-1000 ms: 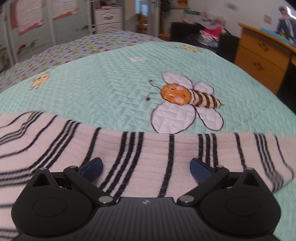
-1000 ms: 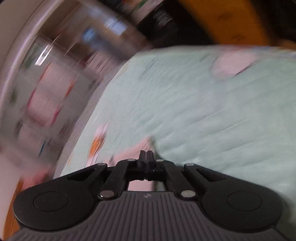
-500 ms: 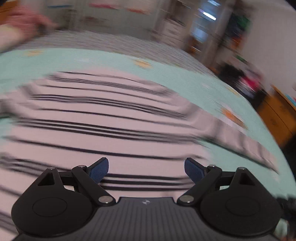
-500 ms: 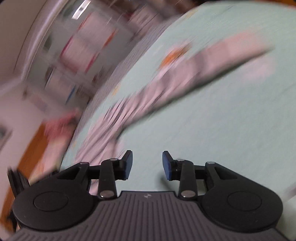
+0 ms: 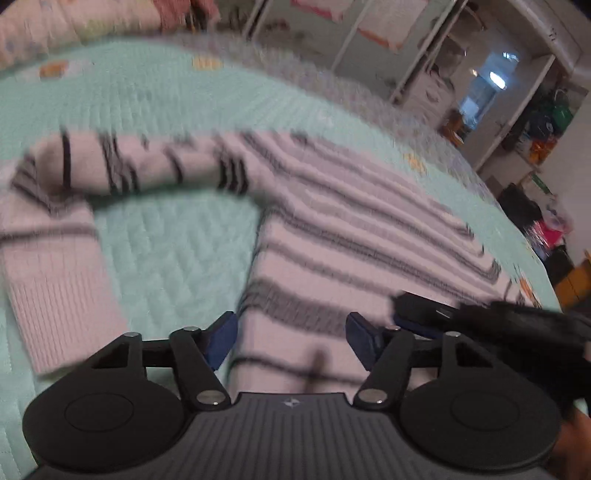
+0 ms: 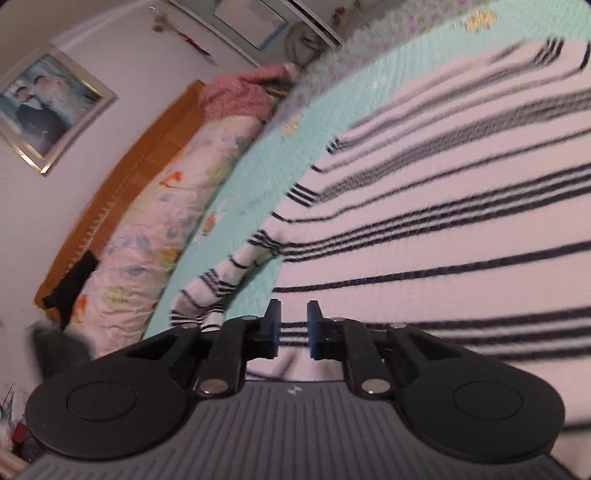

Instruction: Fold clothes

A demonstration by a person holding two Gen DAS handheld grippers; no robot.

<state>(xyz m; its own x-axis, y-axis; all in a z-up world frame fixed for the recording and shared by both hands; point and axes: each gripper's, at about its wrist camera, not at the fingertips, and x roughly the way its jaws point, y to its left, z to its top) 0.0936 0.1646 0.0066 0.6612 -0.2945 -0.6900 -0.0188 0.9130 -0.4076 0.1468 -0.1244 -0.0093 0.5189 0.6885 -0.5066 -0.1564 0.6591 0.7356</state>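
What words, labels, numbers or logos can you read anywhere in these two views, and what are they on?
No readable words or numbers.
Small pale emblem on the black left gripper body: a mark, not text.
Same emblem on the black right gripper body.
Papers on the white cupboard doors: too blurred.

mint quilted bedspread [image 5: 177, 240] fills mid frame, floral pillow [image 6: 155, 236] and orange headboard [image 6: 122, 173] left, framed photo [image 6: 48, 107] upper left, white shelving [image 5: 417, 55] upper right.
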